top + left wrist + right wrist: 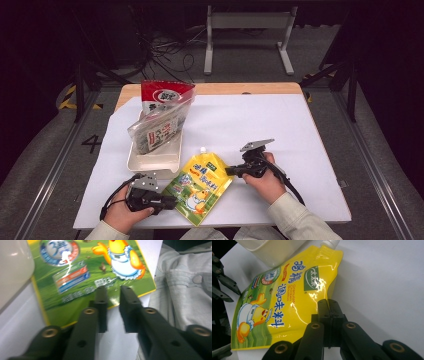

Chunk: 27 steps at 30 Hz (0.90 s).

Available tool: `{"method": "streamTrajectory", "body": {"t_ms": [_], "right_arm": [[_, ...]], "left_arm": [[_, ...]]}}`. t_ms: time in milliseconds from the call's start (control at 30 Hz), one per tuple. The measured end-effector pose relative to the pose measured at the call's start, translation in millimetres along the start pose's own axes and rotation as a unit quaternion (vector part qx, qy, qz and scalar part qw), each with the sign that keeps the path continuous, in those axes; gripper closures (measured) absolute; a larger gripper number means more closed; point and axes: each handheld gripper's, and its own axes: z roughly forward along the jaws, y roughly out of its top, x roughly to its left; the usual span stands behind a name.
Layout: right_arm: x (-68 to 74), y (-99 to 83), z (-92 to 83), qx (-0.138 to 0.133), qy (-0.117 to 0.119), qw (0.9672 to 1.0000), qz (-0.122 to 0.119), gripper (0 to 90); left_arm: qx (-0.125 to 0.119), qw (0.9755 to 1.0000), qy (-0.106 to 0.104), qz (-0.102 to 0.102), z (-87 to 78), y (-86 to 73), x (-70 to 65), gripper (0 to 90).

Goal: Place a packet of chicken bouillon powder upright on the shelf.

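A yellow spouted pouch is lying flat on the white sheet near the front edge of the table, just in front of the cream tray, between the person's two hands. Its upper part is glossy yellow, showing a green logo patch, blue characters and the words "Granulated Chicken Bouillon"; the lower part is turning green, with a cartoon chick in a white apron. A white screw cap is sitting at the top corner, pointing towards the tray. Light is glinting off the film in creases.

The left gripper is hovering at the pouch's lower edge, its jaws standing a little apart over the green border, pressing on nothing. The right gripper is lying at the pouch's right edge, its jaws clenched together with no gap between them; whether they are pinching the film cannot be told.

In the tray, a red-topped packet and a clear bag are leaning upright.
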Motion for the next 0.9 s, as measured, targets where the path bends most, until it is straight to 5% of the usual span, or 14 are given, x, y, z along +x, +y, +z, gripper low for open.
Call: {"method": "streamTrajectory", "body": {"t_ms": [133,500,900], "right_arm": [[-0.9,3.5,-17.6,-0.016,-0.014,0.9998,-0.006,90.0],[12.9,19.4,-69.8,-0.08,-0.008,0.9961,-0.038,90.0],[45.6,32.9,-110.7,-0.127,0.001,0.9855,-0.113,90.0]], "left_arm": [[0.001,0.9999,0.011,0.006,1.2,2.6,-2.6,56.2],[-0.031,0.998,0.046,0.031,-8.6,12.6,-12.8,35.1],[-0.063,0.9945,0.075,0.037,-12.8,27.7,-13.6,22.5]]}}
